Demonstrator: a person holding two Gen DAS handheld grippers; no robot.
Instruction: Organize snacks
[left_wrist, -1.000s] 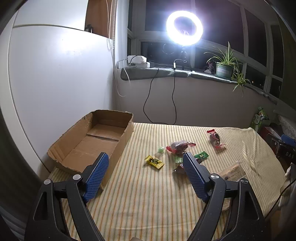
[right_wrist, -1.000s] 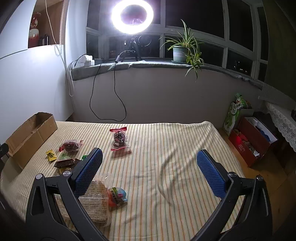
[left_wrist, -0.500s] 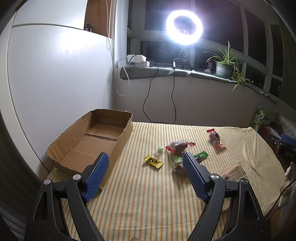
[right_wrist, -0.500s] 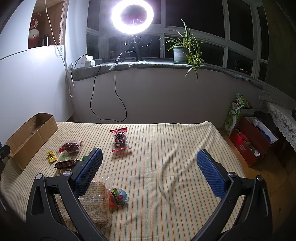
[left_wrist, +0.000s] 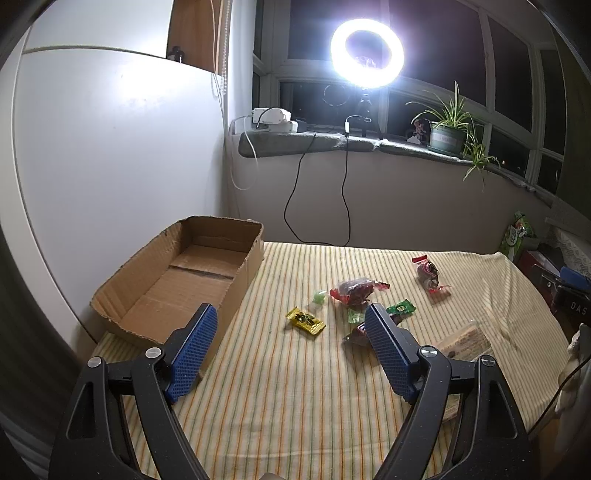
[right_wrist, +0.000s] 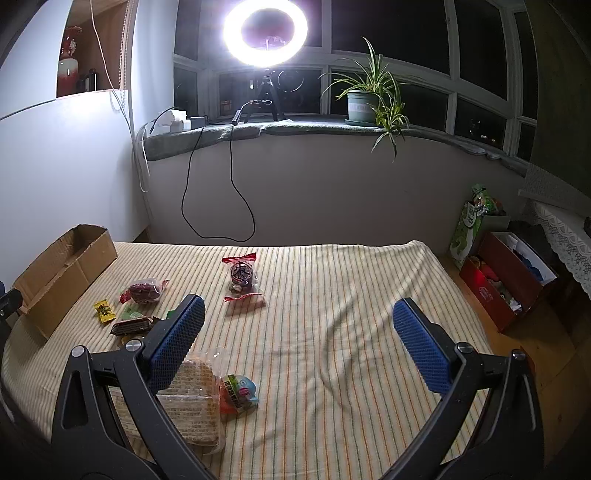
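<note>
Several wrapped snacks lie on the striped tablecloth (left_wrist: 295, 387). A yellow candy (left_wrist: 305, 321), a red-brown packet (left_wrist: 354, 290), a red-tied bag (left_wrist: 428, 275) and a green sweet (left_wrist: 400, 307) show in the left wrist view. An open empty cardboard box (left_wrist: 177, 284) stands at the table's left. My left gripper (left_wrist: 291, 349) is open and empty, above the cloth near the box. My right gripper (right_wrist: 299, 343) is open and empty above the cloth; a clear cracker pack (right_wrist: 192, 402) and a colourful packet (right_wrist: 238, 393) lie under its left finger.
A ring light (left_wrist: 366, 53) and a potted plant (left_wrist: 448, 133) stand on the windowsill behind the table. A black cable (left_wrist: 345, 199) hangs down the wall. Red boxes and bags (right_wrist: 506, 280) sit on the floor to the right of the table.
Both grippers have drifted very slightly; the view has barely shifted. Nothing has been taken hold of or moved on the table.
</note>
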